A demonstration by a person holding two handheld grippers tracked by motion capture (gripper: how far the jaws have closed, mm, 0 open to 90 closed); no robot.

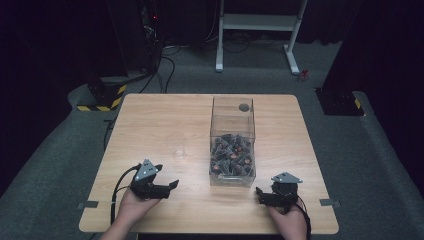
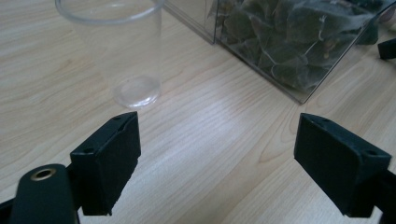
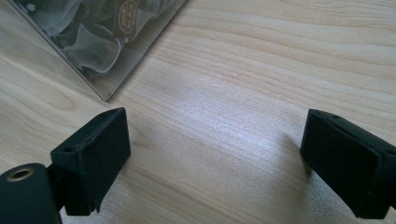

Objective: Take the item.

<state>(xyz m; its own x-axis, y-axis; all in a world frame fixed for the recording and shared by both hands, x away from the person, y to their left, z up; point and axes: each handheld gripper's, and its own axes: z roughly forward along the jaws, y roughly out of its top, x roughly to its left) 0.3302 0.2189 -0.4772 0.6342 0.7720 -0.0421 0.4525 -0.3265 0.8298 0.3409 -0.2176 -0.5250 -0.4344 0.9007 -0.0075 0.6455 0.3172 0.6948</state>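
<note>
A clear plastic box stands on the wooden table, its lower half full of dark pyramid tea bags. An empty clear plastic cup stands upright to its left. My left gripper rests near the front edge, open, its jaws wide apart and bare. In the left gripper view the cup stands just ahead of the left gripper, with the box to the right. My right gripper is open in front of the box. In the right gripper view the box corner lies ahead-left of the right gripper.
Beyond the table stand a white desk frame on grey carpet, black equipment and cables at the back left, and yellow-black striped bases. Bare tabletop lies between both grippers and the box.
</note>
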